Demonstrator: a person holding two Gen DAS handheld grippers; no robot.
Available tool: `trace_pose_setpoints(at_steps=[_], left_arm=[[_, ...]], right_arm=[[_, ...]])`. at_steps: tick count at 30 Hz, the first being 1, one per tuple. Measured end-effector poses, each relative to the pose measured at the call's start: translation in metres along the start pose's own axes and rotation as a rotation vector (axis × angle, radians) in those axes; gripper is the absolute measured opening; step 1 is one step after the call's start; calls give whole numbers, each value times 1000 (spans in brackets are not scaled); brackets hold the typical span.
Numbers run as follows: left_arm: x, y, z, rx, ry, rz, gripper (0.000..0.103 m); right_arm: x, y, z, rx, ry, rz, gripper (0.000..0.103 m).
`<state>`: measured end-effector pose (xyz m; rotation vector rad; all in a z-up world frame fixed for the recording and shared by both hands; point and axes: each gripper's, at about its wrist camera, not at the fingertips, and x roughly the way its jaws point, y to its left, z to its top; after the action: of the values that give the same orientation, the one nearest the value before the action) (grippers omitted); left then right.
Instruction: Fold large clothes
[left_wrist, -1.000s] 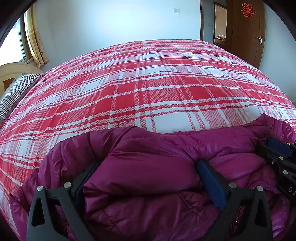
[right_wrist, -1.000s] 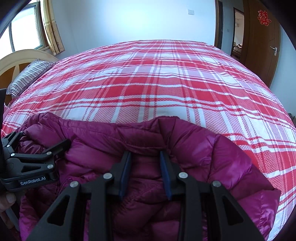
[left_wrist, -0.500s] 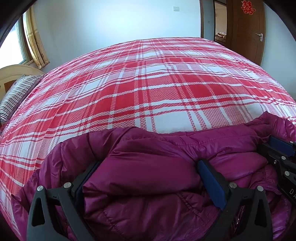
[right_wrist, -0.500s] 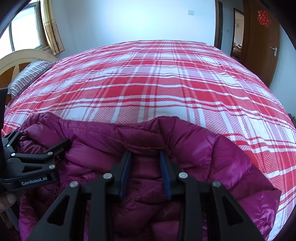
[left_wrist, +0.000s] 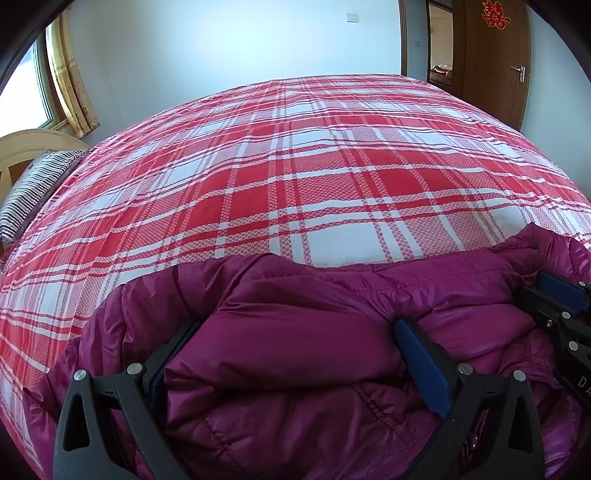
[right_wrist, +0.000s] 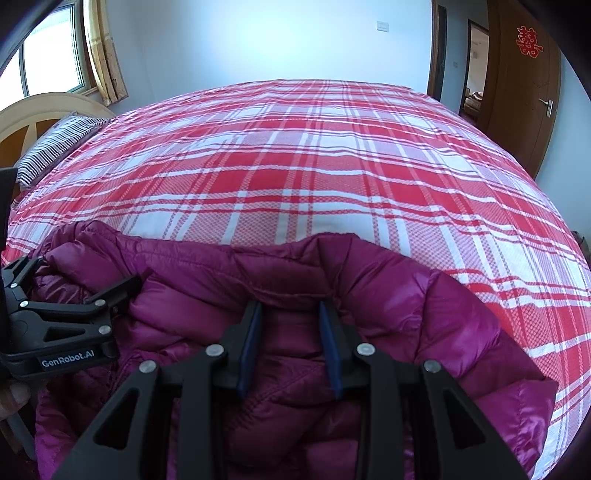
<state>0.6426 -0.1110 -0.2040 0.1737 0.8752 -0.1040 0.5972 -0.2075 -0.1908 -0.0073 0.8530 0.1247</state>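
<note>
A magenta puffer jacket (left_wrist: 295, 332) lies bunched at the near edge of the bed; it also fills the bottom of the right wrist view (right_wrist: 406, 295). My left gripper (left_wrist: 295, 332) has its jaws wide apart with a thick fold of the jacket between the blue pads (left_wrist: 424, 362). My right gripper (right_wrist: 290, 321) is closed narrowly on a pinched fold of the jacket near its upper edge. The left gripper also shows in the right wrist view (right_wrist: 85, 291), and the right gripper at the right edge of the left wrist view (left_wrist: 561, 295).
The bed (left_wrist: 332, 166) with a red and white plaid sheet stretches ahead. A striped pillow (left_wrist: 33, 184) and wooden headboard (right_wrist: 40, 114) are at the left. A brown door (right_wrist: 524, 85) stands at the right, a window with a curtain (right_wrist: 103, 48) at the left.
Both cameras have tilted or lowered a little, so the bed's far edge sits lower in view. The grips on the jacket have not changed.
</note>
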Motion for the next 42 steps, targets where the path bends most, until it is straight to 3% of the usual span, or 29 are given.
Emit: trace_pose_setpoints(at_steps=[4, 8, 10, 12, 16, 27, 34, 42], left_arm=[[-6, 3, 6, -4, 20, -5, 102], [-41, 14, 7, -46, -14, -19, 102], [-64, 19, 2, -46, -52, -45, 102], [-87, 23, -8, -24, -84, -36, 102], [-127, 30, -38, 2, -115, -24, 102], [-207, 58, -156, -106, -85, -96, 102], [-247, 80, -219, -148, -94, -84, 102], [-281, 101, -293, -125, -70, -52, 102]], right_arm=[[0, 0, 1, -5, 6, -1, 35], [-5, 1, 7, -28, 18, 17, 39], [-16, -5, 8, -12, 11, 65, 61], [-32, -12, 8, 20, -10, 66, 72], [-66, -28, -3, 75, -24, 99, 72], [-140, -39, -88, 110, 61, 129, 74], [-195, -34, -157, 131, 58, 157, 78], [-248, -35, -237, 143, 51, 96, 78]])
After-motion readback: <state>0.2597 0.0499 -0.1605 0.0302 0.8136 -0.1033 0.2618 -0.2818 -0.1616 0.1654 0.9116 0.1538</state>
